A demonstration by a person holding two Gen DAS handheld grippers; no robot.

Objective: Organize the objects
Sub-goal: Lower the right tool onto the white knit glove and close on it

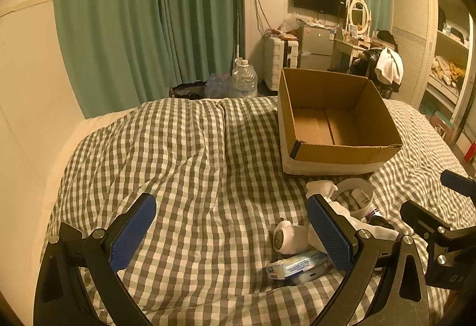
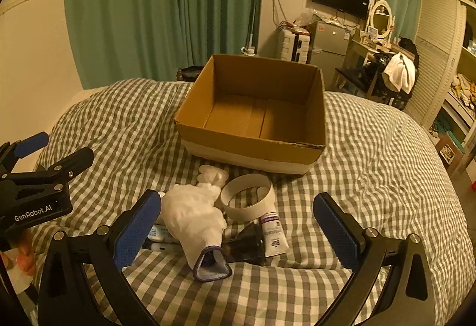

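Nothing packed yet: the cardboard box (image 2: 253,114) sits empty on the checked bed (image 2: 372,162).

All the clutter lies in a heap just in front of the box: a white glove (image 2: 195,216), a tape ring (image 2: 248,196), a tube (image 2: 273,232), a dark cone-shaped item (image 2: 247,245), a tissue pack (image 1: 297,263) and a small white device (image 1: 287,236). The left tool (image 1: 232,233) and the right tool (image 2: 238,229) both hang over the heap, jaws spread wide, holding nothing. By my reading, every item is yet to go in.

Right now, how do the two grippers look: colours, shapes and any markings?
Both the left gripper and right gripper have black curved frames with silver screws and two fingers faced with blue textured pads. White "GenRobot.AI" lettering marks the left body, seen from the right wrist.
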